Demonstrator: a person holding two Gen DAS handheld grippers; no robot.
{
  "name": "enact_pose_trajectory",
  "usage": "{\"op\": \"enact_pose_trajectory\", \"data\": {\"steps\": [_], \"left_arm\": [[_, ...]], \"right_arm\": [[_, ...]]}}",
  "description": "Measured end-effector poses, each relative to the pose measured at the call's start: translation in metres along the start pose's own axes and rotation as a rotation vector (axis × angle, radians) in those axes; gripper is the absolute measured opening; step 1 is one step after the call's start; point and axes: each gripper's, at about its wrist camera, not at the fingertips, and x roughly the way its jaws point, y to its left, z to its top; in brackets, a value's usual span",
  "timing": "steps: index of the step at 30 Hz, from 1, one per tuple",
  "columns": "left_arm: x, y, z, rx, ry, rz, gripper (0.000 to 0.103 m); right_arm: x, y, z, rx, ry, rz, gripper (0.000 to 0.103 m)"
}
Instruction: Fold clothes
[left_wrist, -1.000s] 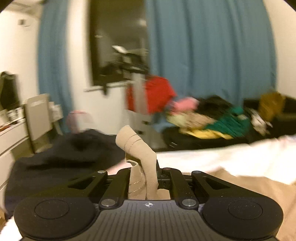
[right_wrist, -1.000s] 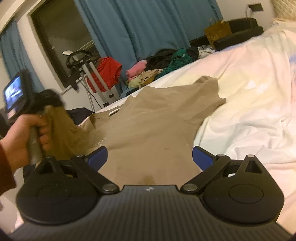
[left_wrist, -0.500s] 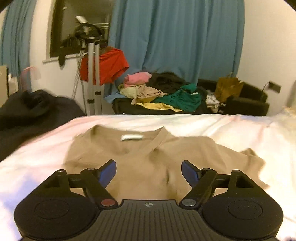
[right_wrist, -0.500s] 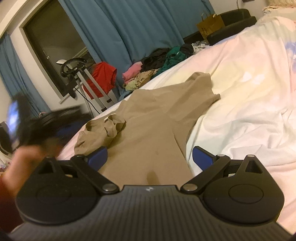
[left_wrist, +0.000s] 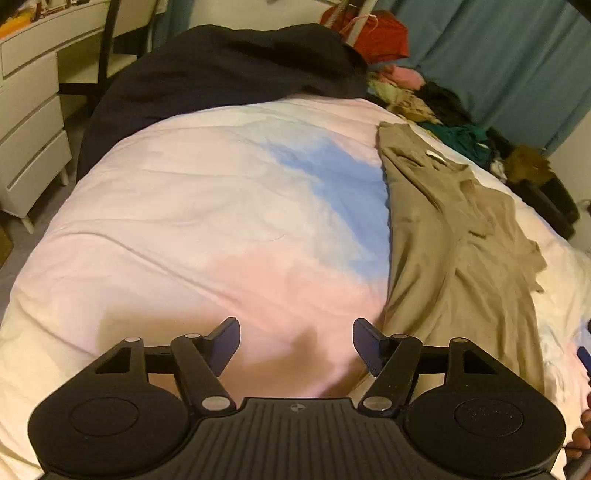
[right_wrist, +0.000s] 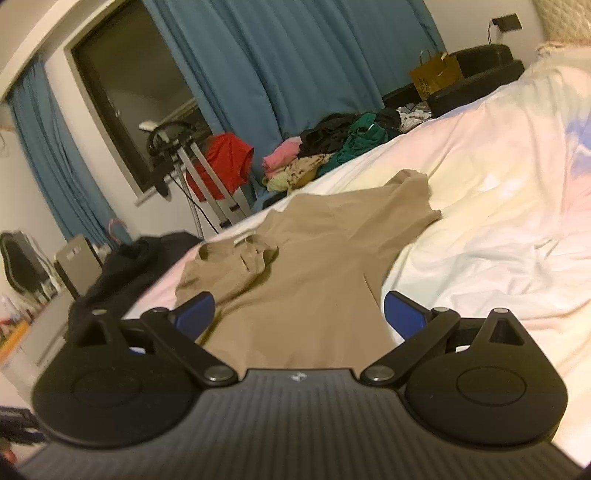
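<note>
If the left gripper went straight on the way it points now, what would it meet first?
Probably the bare duvet: the open left gripper aims at it, with the tan shirt off to its right. Depth is unclear.

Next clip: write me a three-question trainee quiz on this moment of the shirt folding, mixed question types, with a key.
1. True or false: the left gripper is clamped on the tan shirt.
2. Multiple choice: in the right wrist view, what lies between the right gripper's open fingers? A) the tan shirt B) a green towel C) a pillow
3. Fill in: the left gripper hangs over the bare ______, with the shirt off to its right.

Key
1. False: its jaws are open and hold nothing.
2. A: the shirt lies flat on the duvet, one sleeve folded in near the collar.
3. Duvet.
</note>
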Motion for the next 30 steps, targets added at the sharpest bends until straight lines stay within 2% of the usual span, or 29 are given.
{"op": "enact_pose_trajectory", "data": {"steps": [2,4,6,8,11,16,17,20,24,28,29,30], "left_arm": [[0.001,0.010,-0.002,0.013,0.050,-0.031,0.069],[0.011,0.011,-0.007,0.073,0.110,-0.047,0.069],[0.020,0.007,-0.013,0.130,0.167,-0.064,0.056],[0.023,0.004,-0.019,0.178,0.198,-0.094,0.055],[0.023,-0.002,-0.023,0.262,0.201,-0.120,0.050],[0.015,-0.010,-0.030,0.340,0.219,-0.134,0.051],[0.013,-0.014,-0.033,0.362,0.224,-0.140,0.052],[0.011,-0.026,-0.041,0.451,0.241,-0.156,0.065],[0.002,-0.039,-0.049,0.553,0.231,-0.175,0.066],[-0.018,-0.036,-0.045,0.562,0.182,-0.266,0.063],[-0.023,-0.034,-0.044,0.562,0.174,-0.312,0.054],[-0.027,-0.032,-0.043,0.559,0.168,-0.366,0.052]], "right_arm": [[-0.006,0.004,-0.004,-0.015,0.013,-0.001,0.100],[-0.013,0.008,-0.008,-0.030,0.026,-0.002,0.100],[-0.019,0.012,-0.012,-0.045,0.038,-0.003,0.100],[-0.024,0.017,-0.015,-0.060,0.045,-0.002,0.100],[-0.031,0.025,-0.018,-0.084,0.045,0.000,0.100],[-0.031,0.032,-0.022,-0.131,0.043,-0.015,0.100],[-0.030,0.032,-0.023,-0.134,0.047,-0.015,0.100],[-0.028,0.031,-0.024,-0.122,0.057,0.000,0.100],[-0.025,0.029,-0.025,-0.106,0.069,0.019,0.100],[-0.025,0.027,-0.025,-0.085,0.074,0.040,0.100],[-0.025,0.027,-0.025,-0.079,0.075,0.045,0.100],[-0.025,0.025,-0.024,-0.067,0.078,0.051,0.100]]}}
